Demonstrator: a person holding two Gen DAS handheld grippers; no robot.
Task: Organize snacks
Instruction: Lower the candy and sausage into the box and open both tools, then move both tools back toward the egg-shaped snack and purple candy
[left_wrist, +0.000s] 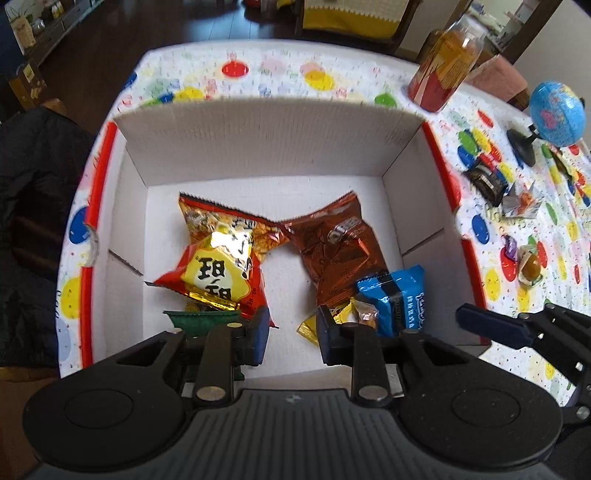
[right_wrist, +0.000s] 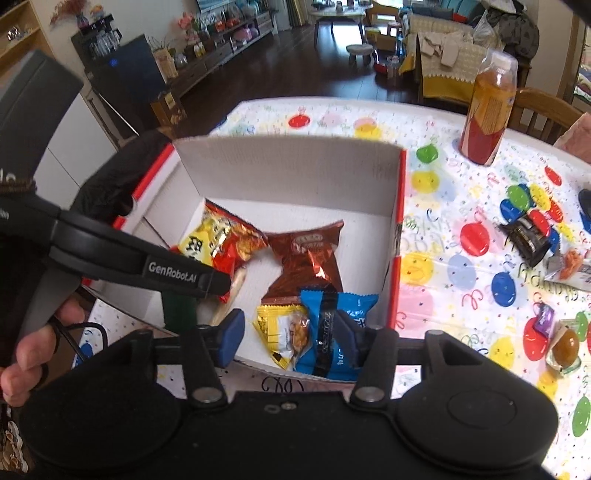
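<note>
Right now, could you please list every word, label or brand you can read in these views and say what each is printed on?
"GenRobot.AI" – white lettering on the black arm of the left tongs.
Large black Chinese characters on the yellow-and-red snack bag – partly hidden, not fully readable.
Brown snack bag – logo blurred.
Blue packet – white print too small.
Bottle – label unreadable.

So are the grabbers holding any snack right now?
No. The left gripper and right gripper are both open over the box, holding nothing.
</note>
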